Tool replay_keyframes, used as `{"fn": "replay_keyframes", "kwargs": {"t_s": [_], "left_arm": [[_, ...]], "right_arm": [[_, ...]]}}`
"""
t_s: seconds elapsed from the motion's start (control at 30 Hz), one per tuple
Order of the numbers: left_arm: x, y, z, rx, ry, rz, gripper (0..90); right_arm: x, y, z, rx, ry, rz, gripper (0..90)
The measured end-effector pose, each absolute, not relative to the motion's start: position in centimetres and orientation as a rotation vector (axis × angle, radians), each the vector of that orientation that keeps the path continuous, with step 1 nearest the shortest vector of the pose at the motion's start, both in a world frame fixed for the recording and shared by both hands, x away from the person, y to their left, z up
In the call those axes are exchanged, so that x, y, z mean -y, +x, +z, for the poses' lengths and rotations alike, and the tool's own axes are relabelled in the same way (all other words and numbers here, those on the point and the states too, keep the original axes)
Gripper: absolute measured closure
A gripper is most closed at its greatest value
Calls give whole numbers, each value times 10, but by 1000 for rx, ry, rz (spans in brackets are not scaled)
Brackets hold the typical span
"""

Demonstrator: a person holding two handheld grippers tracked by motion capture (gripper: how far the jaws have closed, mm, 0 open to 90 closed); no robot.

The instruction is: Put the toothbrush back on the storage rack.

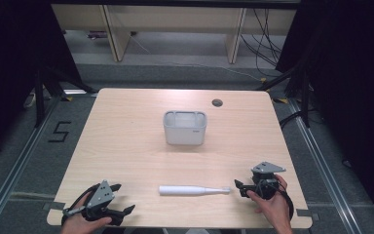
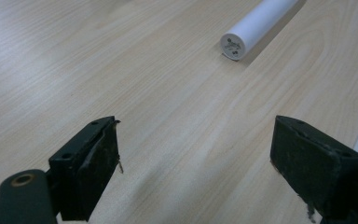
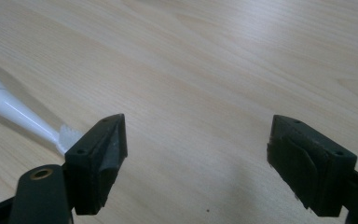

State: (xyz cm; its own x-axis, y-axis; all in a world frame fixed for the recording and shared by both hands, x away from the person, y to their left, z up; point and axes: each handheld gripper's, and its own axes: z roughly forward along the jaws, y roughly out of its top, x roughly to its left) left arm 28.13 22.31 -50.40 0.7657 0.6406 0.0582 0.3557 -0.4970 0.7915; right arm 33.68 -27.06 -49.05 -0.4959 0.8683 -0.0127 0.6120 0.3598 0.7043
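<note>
A white electric toothbrush [image 1: 193, 190] lies flat near the table's front edge, its brush head pointing right. A grey open-topped holder [image 1: 185, 127] stands at the table's middle. My left gripper [image 1: 122, 199] rests at the front left corner, open, with bare wood between its jaws; the left gripper view has the toothbrush's round base [image 2: 233, 45] farther off. My right gripper [image 1: 238, 187] sits open just right of the brush head. The toothbrush's neck and bristles [image 3: 37, 125] run partly behind the left jaw in the right gripper view, outside the gap.
The light wooden table [image 1: 126, 146] has a round cable hole [image 1: 217, 103] at the back right. Dark curtains flank both sides. Wooden furniture legs and cables stand on the floor beyond the far edge.
</note>
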Motion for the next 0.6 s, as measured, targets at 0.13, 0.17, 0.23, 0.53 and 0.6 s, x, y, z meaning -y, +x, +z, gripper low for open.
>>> {"fn": "replay_keyframes", "kwargs": {"t_s": [0.13,0.17,0.23,0.53,0.6], "left_arm": [[-223,281,-504,-742,2138,443,147],[-223,282,-504,-735,2146,443,147],[-223,281,-504,-744,2138,442,147],[-222,281,-505,-749,2131,420,147],[-224,283,-504,-737,2155,437,147]], "right_arm": [[271,337,-491,-2237,1285,908,209],[271,338,-491,-2238,1278,907,208],[270,337,-490,-2235,1307,915,201],[264,339,-486,-2208,1286,984,186],[260,340,-485,-2213,1264,1015,200]]}}
